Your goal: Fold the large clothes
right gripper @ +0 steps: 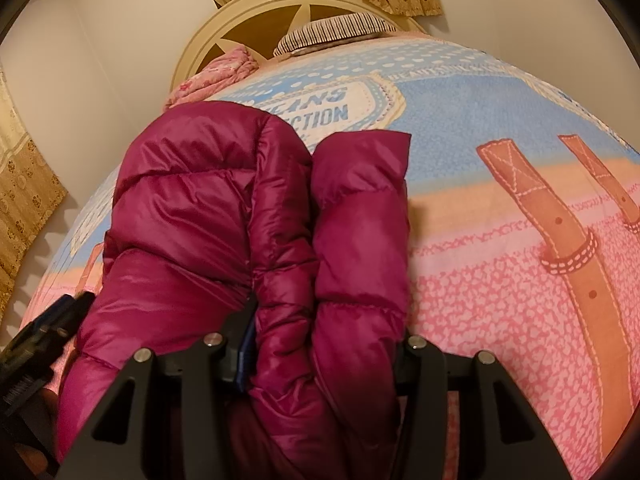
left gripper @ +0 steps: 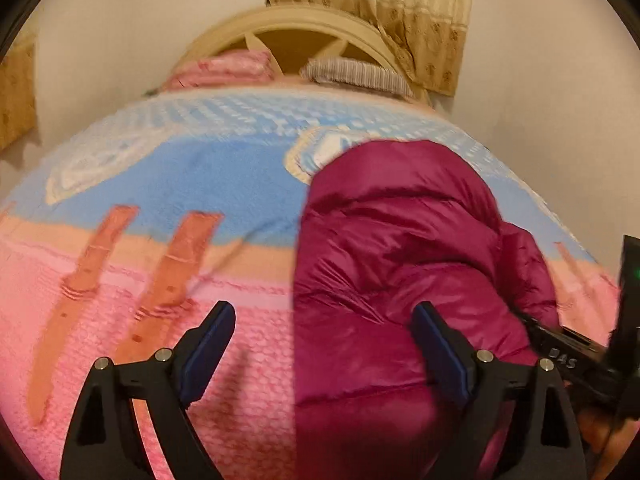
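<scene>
A magenta puffer jacket (left gripper: 400, 264) lies folded lengthwise on the bed. In the right wrist view the jacket (right gripper: 192, 208) shows as a bulky folded body with a sleeve laid beside it. My left gripper (left gripper: 324, 344) is open and empty, its blue-padded fingers (left gripper: 208, 352) spread over the jacket's left edge and the bedspread. My right gripper (right gripper: 324, 344) is shut on a thick fold of the jacket near its lower end; the right finger is hidden by fabric. The right gripper also shows at the right edge of the left wrist view (left gripper: 568, 356).
The bed is covered by a pink and blue bedspread (right gripper: 500, 280) with printed brown straps. A cream headboard (right gripper: 280, 4), a striped pillow (right gripper: 332, 32) and a pink quilt (right gripper: 216, 72) are at the far end. Walls and curtains (right gripper: 24, 184) surround the bed.
</scene>
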